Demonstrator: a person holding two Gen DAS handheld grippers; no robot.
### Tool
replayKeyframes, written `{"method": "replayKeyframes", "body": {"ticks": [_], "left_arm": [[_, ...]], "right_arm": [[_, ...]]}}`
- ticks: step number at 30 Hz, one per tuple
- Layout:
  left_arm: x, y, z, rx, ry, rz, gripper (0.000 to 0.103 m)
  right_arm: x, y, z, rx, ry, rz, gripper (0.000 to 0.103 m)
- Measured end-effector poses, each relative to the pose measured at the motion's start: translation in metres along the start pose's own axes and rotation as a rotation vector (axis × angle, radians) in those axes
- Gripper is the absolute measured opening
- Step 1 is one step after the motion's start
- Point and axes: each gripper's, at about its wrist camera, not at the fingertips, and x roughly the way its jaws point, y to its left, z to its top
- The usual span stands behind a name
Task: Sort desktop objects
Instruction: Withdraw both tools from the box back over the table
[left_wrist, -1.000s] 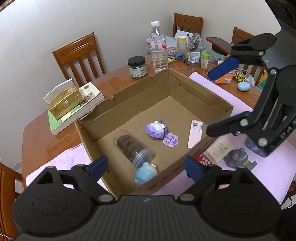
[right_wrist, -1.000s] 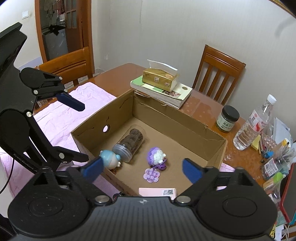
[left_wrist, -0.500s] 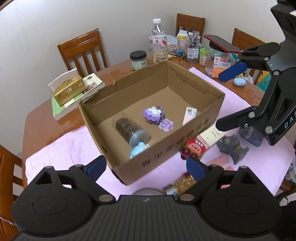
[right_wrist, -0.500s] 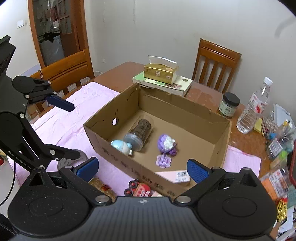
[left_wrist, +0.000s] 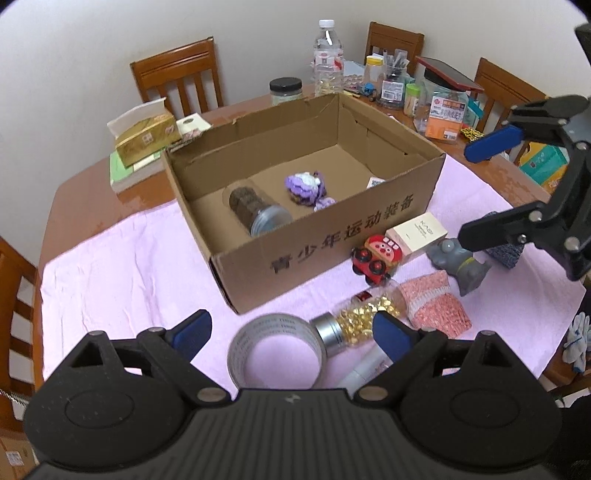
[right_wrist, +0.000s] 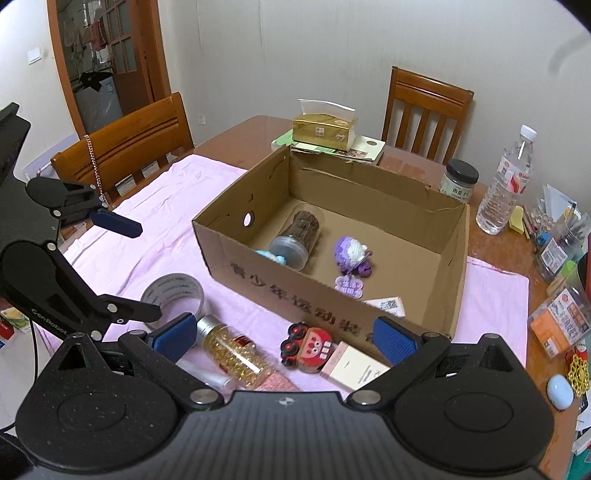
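An open cardboard box (left_wrist: 332, 243) (right_wrist: 458, 236) stands on a pink cloth. It holds a clear jar of brown discs (left_wrist: 255, 208) (right_wrist: 297, 236), a purple plush (left_wrist: 304, 186) (right_wrist: 351, 251), a blue toy (right_wrist: 271, 256) and a white card (right_wrist: 386, 304). In front of the box lie a tape roll (left_wrist: 277, 350) (right_wrist: 173, 291), a jar of gold beads (left_wrist: 354, 321) (right_wrist: 229, 350), a red toy car (left_wrist: 376, 258) (right_wrist: 308, 345), a cream box (left_wrist: 419, 232) (right_wrist: 356, 369), a grey figure (left_wrist: 458, 260) and a pink knitted piece (left_wrist: 436, 304). My left gripper (left_wrist: 291, 332) is open and empty above the tape roll. My right gripper (right_wrist: 284, 332) is open and empty above the red car.
A tissue box on books (left_wrist: 144, 136) (right_wrist: 325, 127) sits behind the box. A dark-lidded jar (left_wrist: 285, 90), a water bottle (left_wrist: 328, 59) (right_wrist: 506, 184) and desk clutter (left_wrist: 443, 107) crowd the far right. Wooden chairs (right_wrist: 125, 144) surround the table.
Both grippers have pulled back and up from over the box, open throughout. The loose objects in front of the box have come into view.
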Motion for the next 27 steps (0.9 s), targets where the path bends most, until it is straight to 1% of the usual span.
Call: {"method": "replayKeyframes", "body": {"ticks": [11, 20, 27], "left_arm": [[0.008, -0.001, -0.020, -0.029, 0.014, 0.000, 0.094], [0.022, 0.003, -0.034, -0.049, 0.032, 0.003, 0.094], [0.036, 0.008, -0.038, -0.055, 0.040, 0.005, 0.094]], "right_arm": [[0.004, 0.017, -0.023, 0.047, 0.017, 0.028, 0.103], [0.010, 0.029, -0.040, 0.077, 0.051, 0.035, 0.103], [0.014, 0.042, -0.051, 0.056, 0.082, 0.036, 0.103]]}}
